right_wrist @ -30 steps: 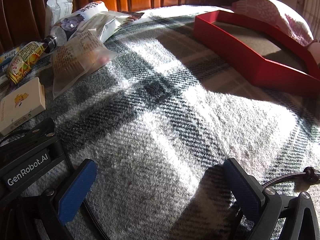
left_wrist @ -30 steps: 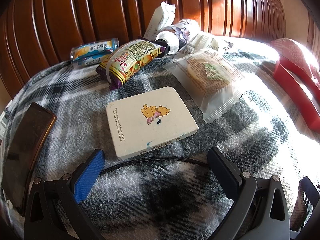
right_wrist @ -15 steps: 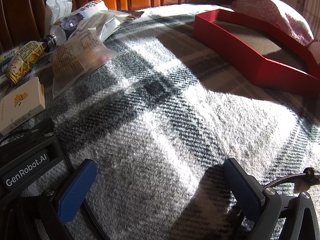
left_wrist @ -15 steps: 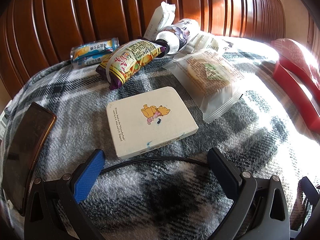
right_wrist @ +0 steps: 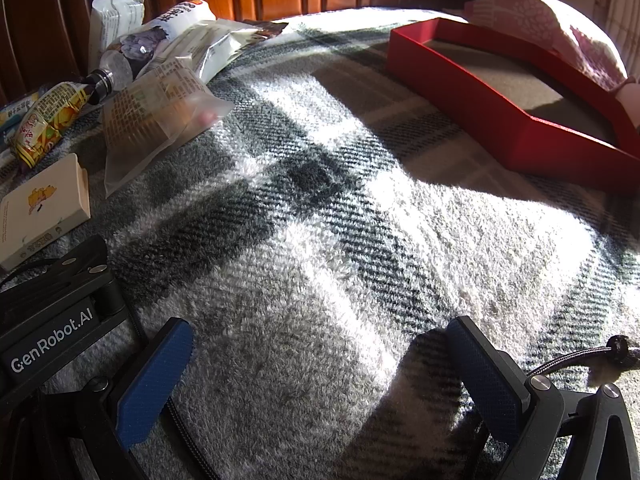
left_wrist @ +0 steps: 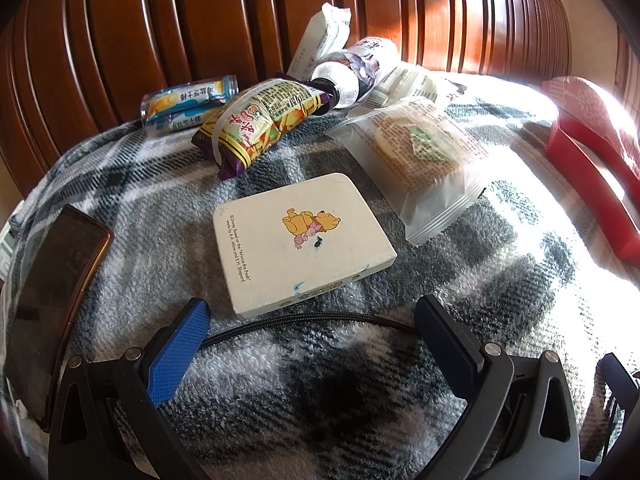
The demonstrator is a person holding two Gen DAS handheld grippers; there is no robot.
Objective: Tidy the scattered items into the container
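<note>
A white Winnie the Pooh box (left_wrist: 298, 240) lies on the plaid blanket just beyond my open left gripper (left_wrist: 312, 316), whose fingers hold nothing. Behind it lie a clear-wrapped pastry (left_wrist: 416, 156), a yellow and purple snack bag (left_wrist: 260, 124), a small bottle (left_wrist: 344, 80), a blue can (left_wrist: 188, 104) and white packets (left_wrist: 320, 40). The red tray (right_wrist: 516, 96) sits at the far right, with bare grey floor inside. My right gripper (right_wrist: 320, 344) hovers open over bare blanket, apart from everything. The white box (right_wrist: 44, 204) shows at its left.
A dark phone (left_wrist: 52, 284) lies at the left edge of the blanket. A wooden slatted headboard (left_wrist: 200, 20) stands behind the items. A pink pillow (right_wrist: 552, 32) rests behind the tray. The left gripper's body (right_wrist: 52, 320) sits close to the right gripper's left finger.
</note>
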